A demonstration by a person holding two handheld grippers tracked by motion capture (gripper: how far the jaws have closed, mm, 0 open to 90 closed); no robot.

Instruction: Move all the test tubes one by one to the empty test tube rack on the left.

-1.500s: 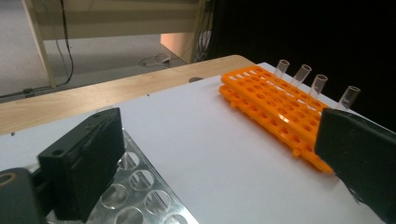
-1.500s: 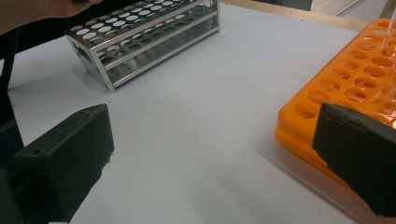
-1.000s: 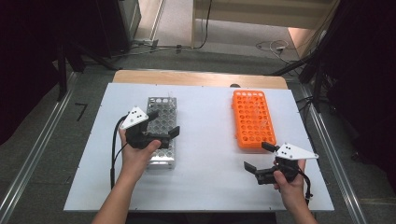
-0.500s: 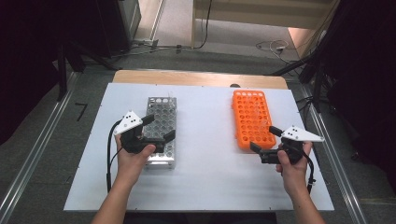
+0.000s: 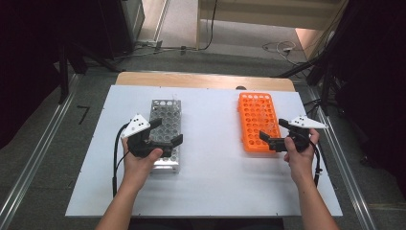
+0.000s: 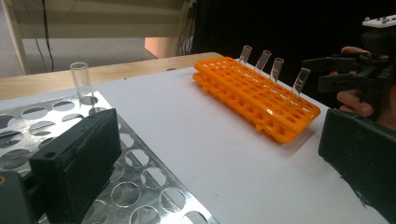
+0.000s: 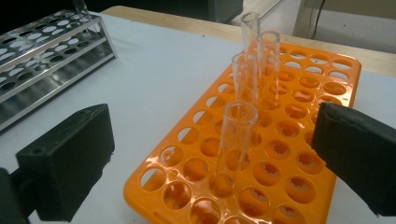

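Note:
An orange tube rack (image 5: 256,115) lies at the right of the white table and holds several clear glass tubes (image 7: 257,60) in a row. My right gripper (image 5: 274,130) is open at the rack's near right corner. The nearest tube (image 7: 236,135) stands in the gap between its jaws, touching neither. My left gripper (image 5: 167,132) hovers open over the near half of a metal tube rack (image 5: 165,110). One glass tube (image 6: 82,83) stands at that rack's far end. The left gripper view looks across to the orange rack (image 6: 257,100) and the right gripper (image 6: 345,74).
A white board (image 5: 210,182) covers the table, with a wooden strip (image 5: 201,79) along its far edge. Bare board lies between the two racks and in front of them. Cables trail from both grippers. Dark floor and rails surround the table.
My right gripper has moved forward from the near right of the table up to the orange rack's near corner. The left gripper has barely shifted over the metal rack.

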